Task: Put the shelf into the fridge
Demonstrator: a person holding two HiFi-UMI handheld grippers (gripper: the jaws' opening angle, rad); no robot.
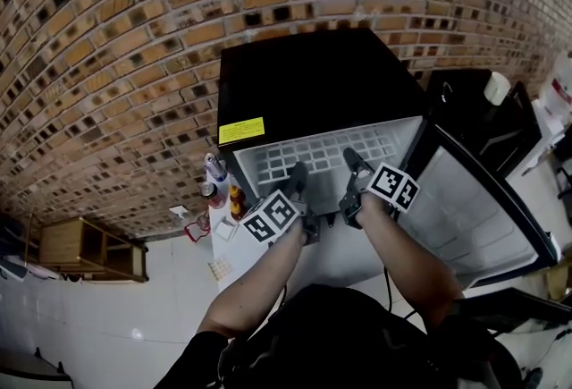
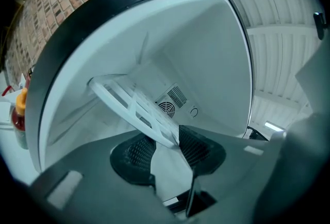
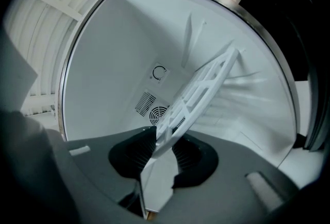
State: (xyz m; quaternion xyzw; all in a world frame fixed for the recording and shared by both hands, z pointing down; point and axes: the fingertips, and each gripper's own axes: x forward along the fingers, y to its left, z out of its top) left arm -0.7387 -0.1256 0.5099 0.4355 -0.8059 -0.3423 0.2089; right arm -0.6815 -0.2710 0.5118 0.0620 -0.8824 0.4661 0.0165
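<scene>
A black mini fridge (image 1: 313, 79) stands with its door (image 1: 474, 208) swung open to the right. The white slotted shelf (image 1: 322, 155) lies level across its opening, mostly inside. My left gripper (image 1: 299, 174) and right gripper (image 1: 354, 162) sit side by side at the shelf's front edge. In the left gripper view the shelf (image 2: 131, 102) runs slanted into the white cavity and its near edge ends between the pads of the left gripper (image 2: 164, 148). In the right gripper view the shelf (image 3: 201, 89) fills the gap between the pads of the right gripper (image 3: 164, 147).
Bottles (image 1: 214, 168) and a yellow-capped jar (image 1: 234, 199) stand close to the fridge's left side. A black cabinet (image 1: 487, 123) stands right of the door, a wooden crate (image 1: 85, 249) far left. A brick wall rises behind. A round vent (image 2: 166, 108) sits in the fridge's back wall.
</scene>
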